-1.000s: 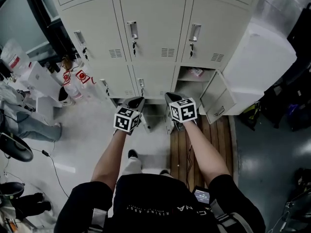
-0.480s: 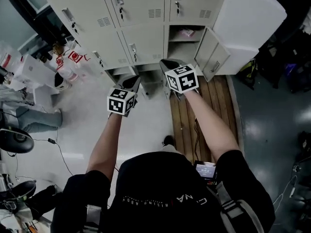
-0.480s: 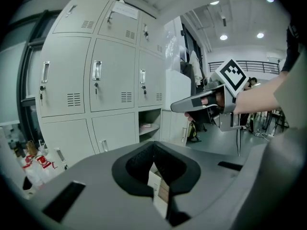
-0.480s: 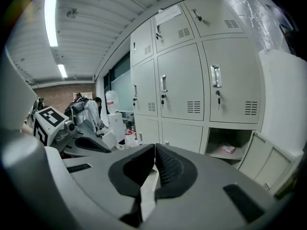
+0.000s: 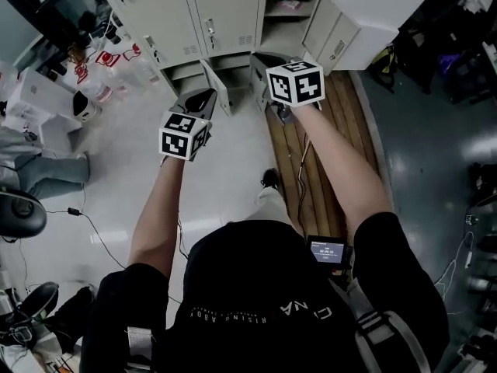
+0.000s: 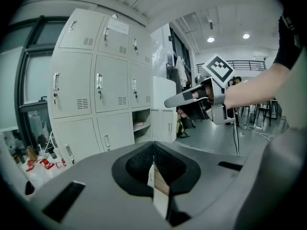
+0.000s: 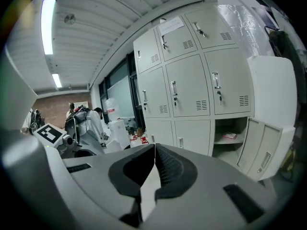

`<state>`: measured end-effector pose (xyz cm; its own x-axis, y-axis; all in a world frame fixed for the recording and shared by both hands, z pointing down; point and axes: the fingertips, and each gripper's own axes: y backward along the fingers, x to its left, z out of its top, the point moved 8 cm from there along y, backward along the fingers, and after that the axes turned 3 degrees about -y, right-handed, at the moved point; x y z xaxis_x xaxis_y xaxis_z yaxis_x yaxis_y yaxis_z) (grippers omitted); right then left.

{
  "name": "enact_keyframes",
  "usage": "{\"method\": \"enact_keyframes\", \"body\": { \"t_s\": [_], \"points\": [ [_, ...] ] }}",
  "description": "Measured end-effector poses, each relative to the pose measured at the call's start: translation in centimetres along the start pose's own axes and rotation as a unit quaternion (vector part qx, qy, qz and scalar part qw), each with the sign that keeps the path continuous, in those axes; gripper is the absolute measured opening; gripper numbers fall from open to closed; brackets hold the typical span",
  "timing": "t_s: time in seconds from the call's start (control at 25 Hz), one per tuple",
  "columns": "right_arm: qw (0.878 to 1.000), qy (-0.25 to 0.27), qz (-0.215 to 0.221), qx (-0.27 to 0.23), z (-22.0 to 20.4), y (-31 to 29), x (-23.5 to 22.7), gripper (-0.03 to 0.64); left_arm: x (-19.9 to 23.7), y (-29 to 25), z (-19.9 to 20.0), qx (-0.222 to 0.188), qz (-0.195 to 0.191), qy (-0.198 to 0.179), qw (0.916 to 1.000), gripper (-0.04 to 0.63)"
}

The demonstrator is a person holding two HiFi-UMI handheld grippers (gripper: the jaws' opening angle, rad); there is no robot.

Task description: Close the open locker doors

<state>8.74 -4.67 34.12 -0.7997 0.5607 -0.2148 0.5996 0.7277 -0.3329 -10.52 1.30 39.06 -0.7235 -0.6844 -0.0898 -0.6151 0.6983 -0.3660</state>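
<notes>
Head view: open locker door [image 5: 329, 31] sits fwd-right of right gripper [image 5: 262, 61], nearer it than left gripper [image 5: 203, 97]; both grippers' jaws pressed together, empty.

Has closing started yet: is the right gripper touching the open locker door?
Apart. The right gripper view shows the open locker door well beyond the right gripper, jaws shut.

Clutter around your feet
Wooden slats [image 5: 353, 134] lie on your right; a black cable [image 5: 84, 218] trails over the pale floor [image 5: 225, 185] left.
</notes>
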Motion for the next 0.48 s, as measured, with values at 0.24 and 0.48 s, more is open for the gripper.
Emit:
{"method": "enact_keyframes", "body": {
  "t_s": [0.24,0.48],
  "points": [
    [1.000,0.013,-0.018,-0.005,-1.9,6.7,5.8,0.032,-3.4,5.4,-0.2,-0.020,-0.029,0.000,0.9994,0.020],
    [0.996,0.084,-0.019,-0.007,-1.6,14.5,9.1,0.032,-7.6,7.8,1.0,-0.031,-0.061,-0.020,0.9974,0.020]
  ]
}}
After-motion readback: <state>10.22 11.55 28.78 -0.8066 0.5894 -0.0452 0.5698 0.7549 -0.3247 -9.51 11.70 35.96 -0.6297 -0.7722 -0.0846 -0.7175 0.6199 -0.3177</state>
